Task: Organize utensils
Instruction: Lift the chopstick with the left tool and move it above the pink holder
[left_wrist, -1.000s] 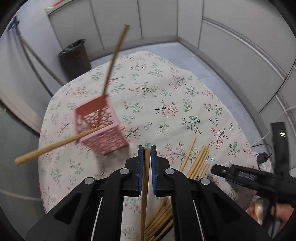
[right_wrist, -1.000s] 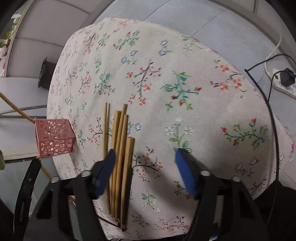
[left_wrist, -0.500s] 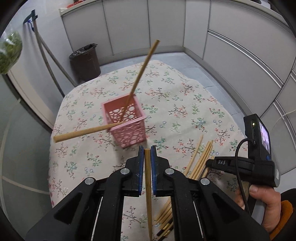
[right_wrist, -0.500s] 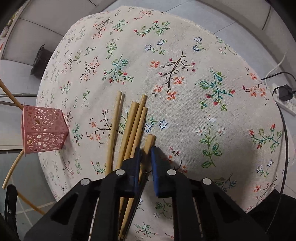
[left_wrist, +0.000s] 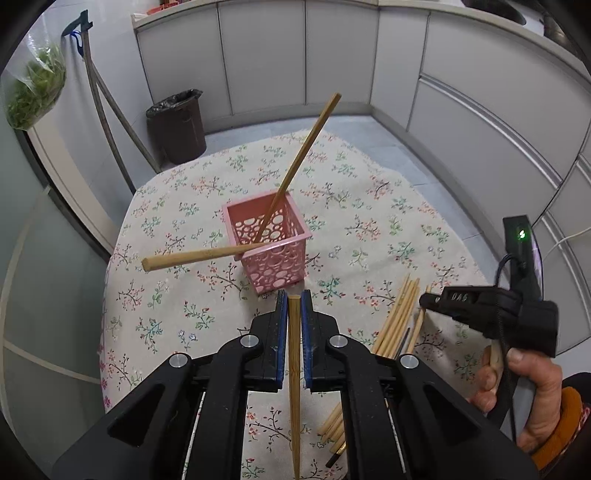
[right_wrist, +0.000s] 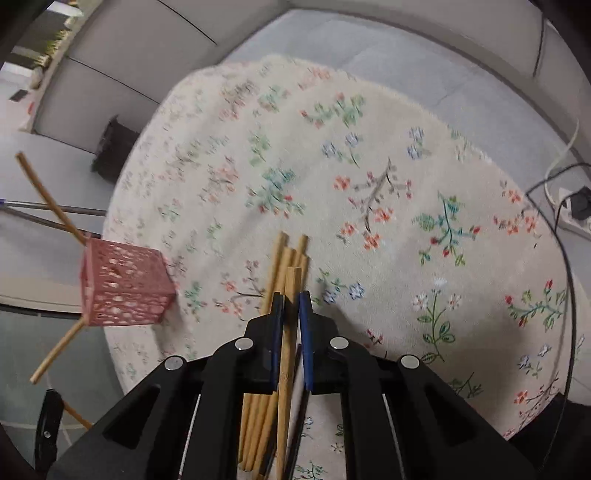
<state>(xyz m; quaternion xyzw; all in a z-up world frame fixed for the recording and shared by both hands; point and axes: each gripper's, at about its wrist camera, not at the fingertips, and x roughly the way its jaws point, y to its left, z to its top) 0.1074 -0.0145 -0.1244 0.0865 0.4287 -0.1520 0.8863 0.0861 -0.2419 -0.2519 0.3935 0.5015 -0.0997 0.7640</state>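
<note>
Over the near half of the round bench draped in floral cloth (left_wrist: 369, 229), holding the left tool (left_wrist: 294, 299) pressed together on a tan bamboo chopstick (left_wrist: 294, 369), blunt end just clearing the blue pads, thin end pointing down and back toward the camera. Pinching likewise with the right tool (right_wrist: 291, 295), jaws having just been closing and now clamped on a second bamboo chopstick (right_wrist: 290, 332) directly over the loose bundle of bamboo chopsticks (right_wrist: 280, 266) lying on the cloth.

Standing further in, close ahead of the left tool: the pink perforated plastic square basket (left_wrist: 269, 240), already carrying two leaning chopsticks (left_wrist: 295, 173), one tilting steeply up and away, the other poking out low across the rim.

Risking, probably, a tipped basket: looking light, and already levered by those long slanted sticks, so liable to topple on a sideways knock from an incoming stick. Risking also a swivel or slip of either held stick, each being pinched near one end only.

Showing only in the left view: the basket's open mouth, the hand (left_wrist: 517, 387) on the right tool's grip, a dark waste bin (left_wrist: 179, 125). Showing only in the right view: the basket's side wall, the low stick's end overhanging the bench edge, a white power strip (right_wrist: 576, 206) on the floor.
</note>
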